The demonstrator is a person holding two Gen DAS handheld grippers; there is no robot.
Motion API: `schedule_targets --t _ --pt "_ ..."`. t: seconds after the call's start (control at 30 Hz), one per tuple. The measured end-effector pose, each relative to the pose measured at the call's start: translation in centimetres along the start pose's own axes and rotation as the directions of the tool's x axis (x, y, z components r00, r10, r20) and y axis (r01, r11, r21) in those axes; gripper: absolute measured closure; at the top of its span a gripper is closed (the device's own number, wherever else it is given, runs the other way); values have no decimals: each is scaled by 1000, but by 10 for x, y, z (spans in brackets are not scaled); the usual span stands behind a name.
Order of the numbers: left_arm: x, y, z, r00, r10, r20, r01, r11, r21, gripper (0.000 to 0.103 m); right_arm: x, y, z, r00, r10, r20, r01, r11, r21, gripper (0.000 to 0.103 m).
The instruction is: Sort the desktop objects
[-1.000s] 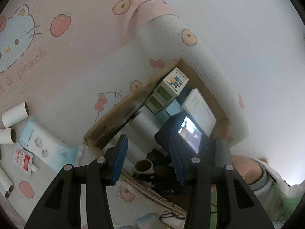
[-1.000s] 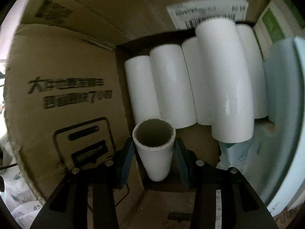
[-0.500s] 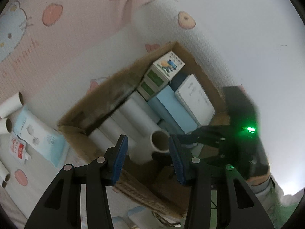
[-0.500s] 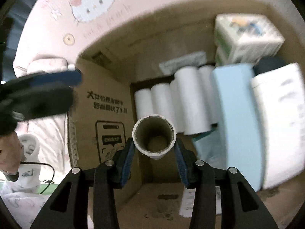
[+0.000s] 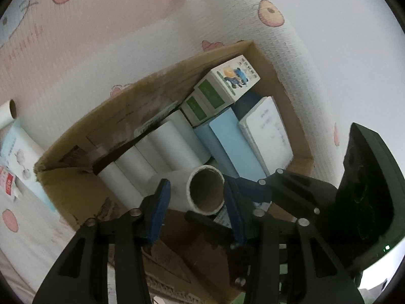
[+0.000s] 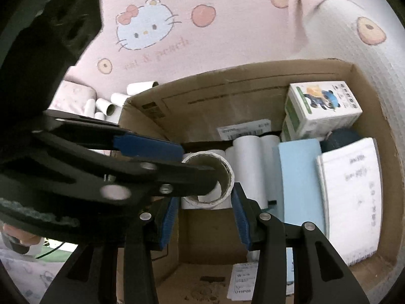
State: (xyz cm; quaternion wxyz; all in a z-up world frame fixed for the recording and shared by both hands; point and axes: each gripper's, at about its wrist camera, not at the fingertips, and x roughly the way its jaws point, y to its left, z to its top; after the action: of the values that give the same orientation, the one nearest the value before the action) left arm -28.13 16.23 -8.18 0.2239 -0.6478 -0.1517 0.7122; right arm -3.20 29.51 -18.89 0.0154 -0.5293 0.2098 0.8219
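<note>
Left gripper's finger [image 6: 162, 177] crosses the held tube [image 6: 217, 177] — its near side hidden. Shipping label [image 6: 244, 129] print too blurred to read. Dark blue object [image 6: 340, 136] mostly buried behind white booklet [image 6: 351, 202] — unidentifiable.

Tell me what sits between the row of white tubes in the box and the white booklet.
A light blue flat box stands between the white tubes and the white booklet in the cardboard box; both wrist views show it.
</note>
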Motion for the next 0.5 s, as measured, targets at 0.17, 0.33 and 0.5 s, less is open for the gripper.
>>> schedule_targets --t 0.17,0.33,0.5 --pt "7 6 -1 999 52 7 -52 999 9 82 15 8 -1 1000 -15 6 15 1000 -4 64" --pt "7 -4 1 987 146 66 -151 985 83 87 30 9 3 1000 -15 8 16 1000 -18 64" --pt "4 -13 4 962 234 140 -254 955 150 90 34 11 13 999 -19 28 20 999 -33 64"
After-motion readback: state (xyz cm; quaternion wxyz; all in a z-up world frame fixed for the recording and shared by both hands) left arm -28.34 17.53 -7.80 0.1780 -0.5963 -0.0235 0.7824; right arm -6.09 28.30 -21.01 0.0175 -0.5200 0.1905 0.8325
